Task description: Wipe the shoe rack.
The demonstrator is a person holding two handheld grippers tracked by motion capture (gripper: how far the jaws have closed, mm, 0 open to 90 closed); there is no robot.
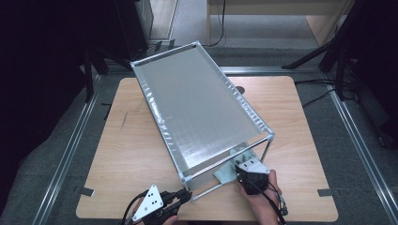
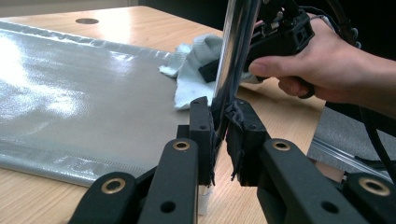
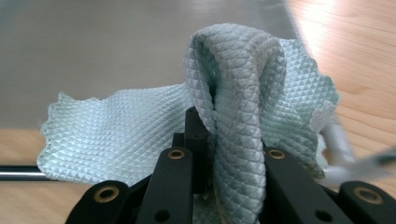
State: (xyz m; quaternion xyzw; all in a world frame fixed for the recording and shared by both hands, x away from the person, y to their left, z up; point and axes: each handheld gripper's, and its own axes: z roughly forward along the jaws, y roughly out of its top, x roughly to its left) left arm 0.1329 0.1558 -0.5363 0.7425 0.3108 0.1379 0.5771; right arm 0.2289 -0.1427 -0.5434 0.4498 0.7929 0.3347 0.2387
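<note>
The worktop [image 1: 131,154] is a pale wood-grain board with rounded corners, set on grey carpet-like flooring, with metal rails [image 1: 70,145] running along the floor to either side of it. The room around it is dark; black stand legs [image 1: 324,49] and a light wooden cabinet [image 1: 281,21] stand beyond the far edge. A small round hole [image 1: 240,89] is cut in the worktop just to the right of the rack. No brand, label or writing can be read anywhere.

The rack [image 1: 197,108], a chrome-tube frame carrying a silvery sheet as its shelf, lies slantwise across the middle of the worktop, its near end reaching toward the person.

At the rack's near left corner, the left hand-held gripper [image 2: 219,126] is clamped tight on an upright chrome post [image 2: 236,56] of the frame, its frayed pads pressing on both sides of the tube.

Under the rack's near right corner, the right hand-held gripper [image 3: 219,140] is pinched closed on a fold of the pale green, diamond-textured cloth [image 3: 247,93]. The cloth lies on the lower silvery sheet [image 2: 79,98] beneath the shelf, bunched upward where the jaws hold it and touching the sheet around that.
</note>
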